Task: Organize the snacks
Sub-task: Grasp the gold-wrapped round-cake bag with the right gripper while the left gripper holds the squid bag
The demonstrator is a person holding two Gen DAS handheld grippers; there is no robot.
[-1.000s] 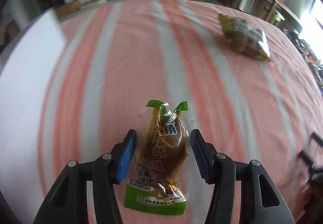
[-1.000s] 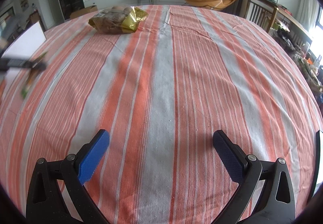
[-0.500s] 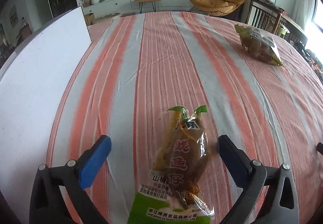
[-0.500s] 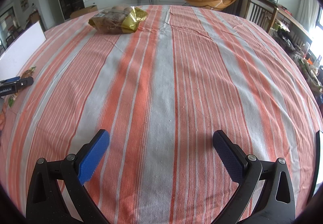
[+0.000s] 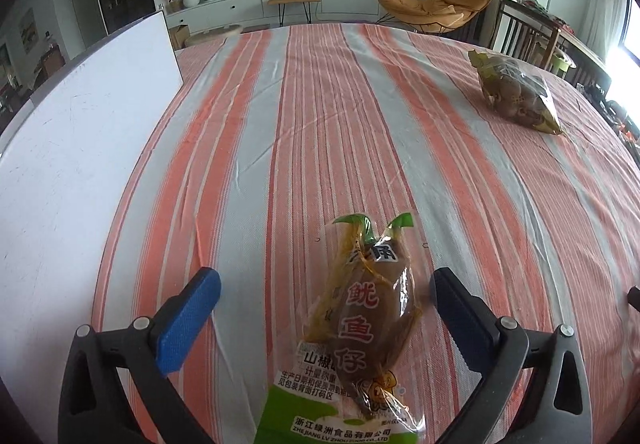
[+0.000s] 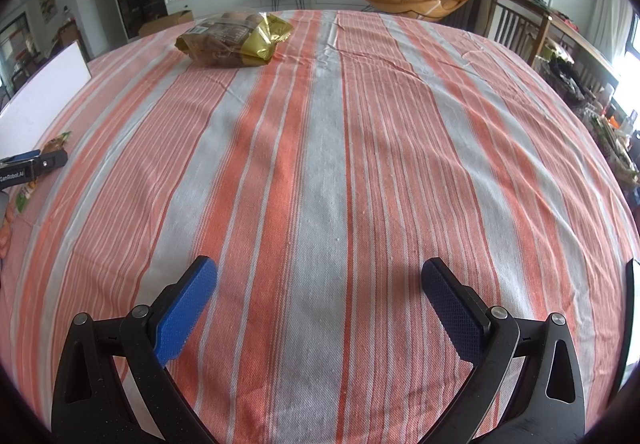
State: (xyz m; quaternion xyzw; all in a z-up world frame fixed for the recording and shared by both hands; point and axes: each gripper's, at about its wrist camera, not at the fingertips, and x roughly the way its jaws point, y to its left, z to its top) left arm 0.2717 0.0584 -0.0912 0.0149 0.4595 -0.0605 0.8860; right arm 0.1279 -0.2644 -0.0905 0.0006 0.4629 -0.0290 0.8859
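Squid packet (image 5: 362, 328) lies flat on the striped tablecloth (image 5: 320, 124), between the spread fingers of the left gripper (image 5: 324, 308). Neither blue pad touches it; it sits nearer to the right-hand pad. I judge that the wide jaws give the packet room, either for a grasp or for leaving it in this spot. Just left of the packet, the white board (image 5: 80, 148) covers the cloth, and it may be the place where snacks are collected, but I cannot tell this surely. Far beyond the packet, to its right, the gold bag of round brown snacks (image 5: 516, 92) rests alone on the cloth, not yet brought near. The right gripper (image 6: 318, 308) hovers over bare cloth with its fingers wide apart and holds nothing, probably waiting for that far bag.
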